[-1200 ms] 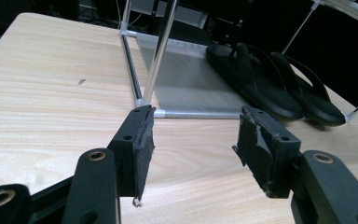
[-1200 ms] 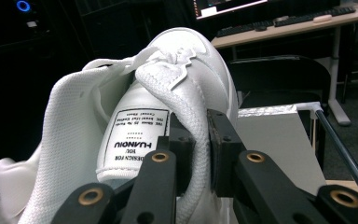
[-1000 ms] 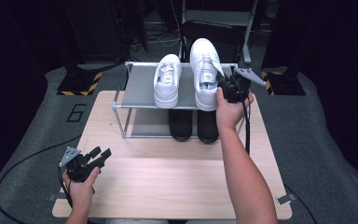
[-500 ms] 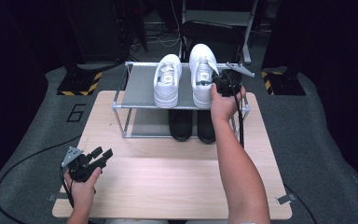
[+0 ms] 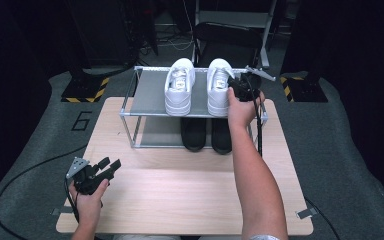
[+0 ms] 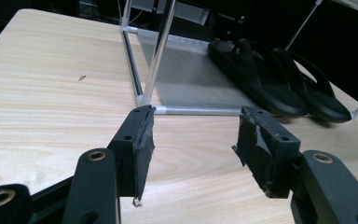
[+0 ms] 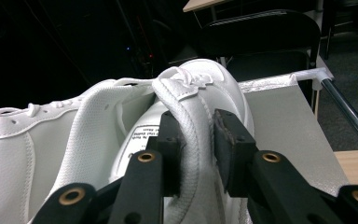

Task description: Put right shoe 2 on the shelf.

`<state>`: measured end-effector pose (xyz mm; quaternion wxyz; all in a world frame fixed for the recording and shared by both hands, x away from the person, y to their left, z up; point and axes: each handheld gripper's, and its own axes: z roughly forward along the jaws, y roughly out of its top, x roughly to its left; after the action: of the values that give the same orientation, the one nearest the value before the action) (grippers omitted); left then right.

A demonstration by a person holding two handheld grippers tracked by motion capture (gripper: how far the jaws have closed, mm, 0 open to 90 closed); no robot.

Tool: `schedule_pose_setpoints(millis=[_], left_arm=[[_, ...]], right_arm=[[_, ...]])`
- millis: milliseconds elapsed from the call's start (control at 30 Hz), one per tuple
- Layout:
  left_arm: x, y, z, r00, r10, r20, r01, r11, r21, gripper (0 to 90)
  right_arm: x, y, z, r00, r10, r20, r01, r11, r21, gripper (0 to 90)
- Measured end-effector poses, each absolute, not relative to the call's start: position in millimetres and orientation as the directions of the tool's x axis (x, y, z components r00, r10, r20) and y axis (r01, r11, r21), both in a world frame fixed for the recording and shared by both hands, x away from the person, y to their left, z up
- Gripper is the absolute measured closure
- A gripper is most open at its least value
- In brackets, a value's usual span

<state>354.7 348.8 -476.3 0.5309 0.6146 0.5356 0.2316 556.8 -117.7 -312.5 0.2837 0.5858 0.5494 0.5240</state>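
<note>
White sneaker [image 5: 219, 95] sits on rack's [image 5: 147, 97] top shelf beside its pair; right gripper [image 7: 196, 140] straddles its heel collar, jaws just been opening, pads barely off it. Left gripper [image 6: 193, 151] hovers wide & empty over desk [image 5: 180, 200].

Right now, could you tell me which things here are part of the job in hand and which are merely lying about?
In the job:
right white sneaker, its collar between the right gripper's just-opening fingers
left white sneaker
shoe rack

Lying about:
black sandals on the lower shelf
left gripper, open over the table
</note>
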Motion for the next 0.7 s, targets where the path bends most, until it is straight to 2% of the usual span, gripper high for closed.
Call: schedule_pose_setpoints(millis=[200, 300, 467, 700], left_arm=[[353.8, 347.7, -476.0, 0.320, 0.905, -0.279, 0.419, 0.129, 0.899, 45.5], [353.8, 347.8, -476.0, 0.318, 0.904, -0.285, 0.419, 0.136, 0.898, 45.2], [353.9, 347.9, -476.2, 0.316, 0.906, -0.282, 0.420, 0.133, 0.898, 44.8], [352.7, 346.9, -476.7, 0.315, 0.910, -0.271, 0.421, 0.122, 0.899, 44.7]], right_arm=[[556.9, -119.7, -312.2, -0.156, 0.941, 0.300, 0.345, -0.232, 0.909, 63.5], [553.7, -120.9, -308.8, -0.153, 0.956, 0.251, 0.316, -0.193, 0.929, 56.1], [540.5, -121.4, -295.1, -0.180, 0.956, 0.232, 0.245, -0.185, 0.952, 55.0], [512.2, -127.9, -287.7, -0.223, 0.951, 0.216, 0.213, -0.169, 0.962, 54.8]])
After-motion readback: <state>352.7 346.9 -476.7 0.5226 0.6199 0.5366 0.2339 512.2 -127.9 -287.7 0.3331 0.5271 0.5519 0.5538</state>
